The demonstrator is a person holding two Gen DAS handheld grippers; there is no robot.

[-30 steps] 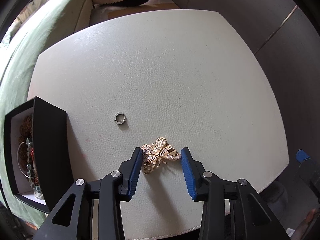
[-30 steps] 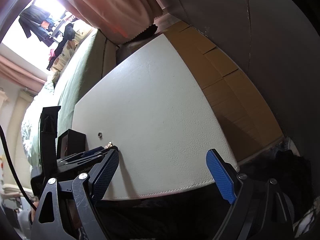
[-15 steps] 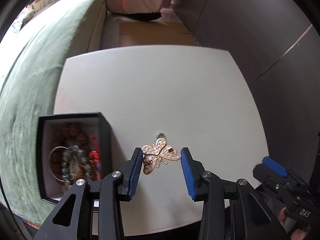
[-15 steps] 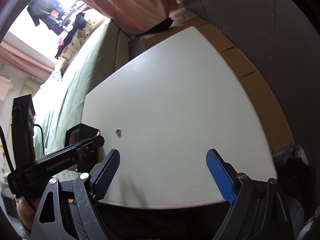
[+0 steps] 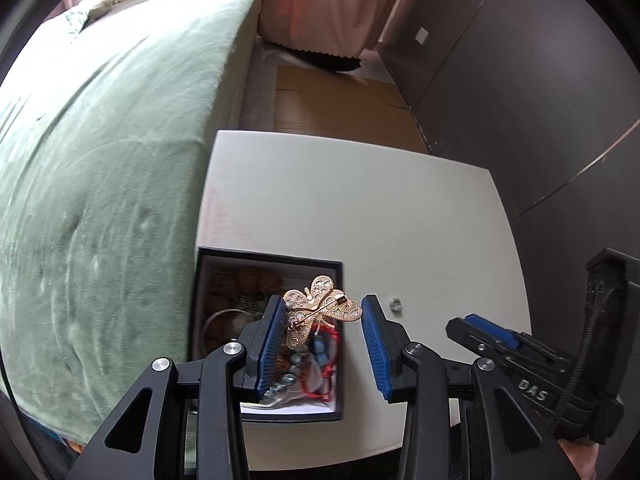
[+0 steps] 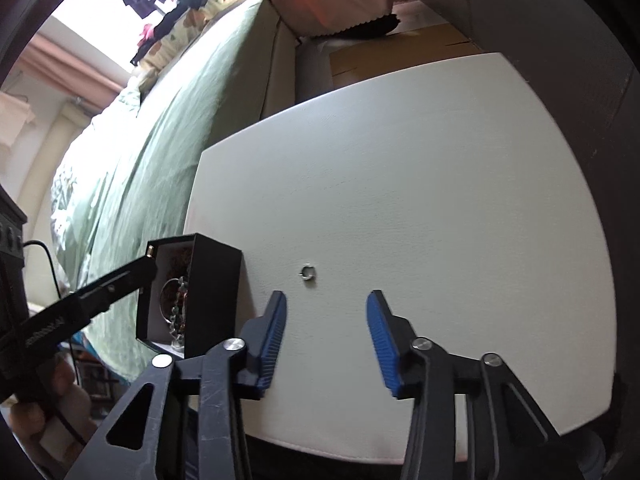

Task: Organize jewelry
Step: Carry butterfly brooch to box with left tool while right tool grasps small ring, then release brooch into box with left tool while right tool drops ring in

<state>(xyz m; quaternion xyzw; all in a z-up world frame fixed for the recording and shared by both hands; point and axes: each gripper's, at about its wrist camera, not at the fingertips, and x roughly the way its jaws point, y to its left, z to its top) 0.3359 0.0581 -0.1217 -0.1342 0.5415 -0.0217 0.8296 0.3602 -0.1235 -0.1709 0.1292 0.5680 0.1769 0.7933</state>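
Observation:
My left gripper (image 5: 323,320) is shut on a gold butterfly brooch (image 5: 318,310) and holds it above the open black jewelry box (image 5: 338,364), which holds beads and bracelets. A small silver ring (image 5: 395,303) lies on the white table (image 5: 360,208) to the right of the box. In the right wrist view the ring (image 6: 307,272) lies just beyond my right gripper (image 6: 326,312), which is open and empty above the table. The box (image 6: 212,292) stands to its left, with the left gripper's fingertips (image 6: 150,254) over it.
A green bed (image 5: 100,160) runs along the table's left side. A dark wall (image 5: 540,80) stands to the right. Cardboard (image 5: 340,100) lies on the floor beyond the table. The right gripper (image 5: 492,334) shows at the lower right of the left wrist view.
My left gripper lifted the brooch off the table and carried it left, over the box. My right gripper moved forward toward the ring.

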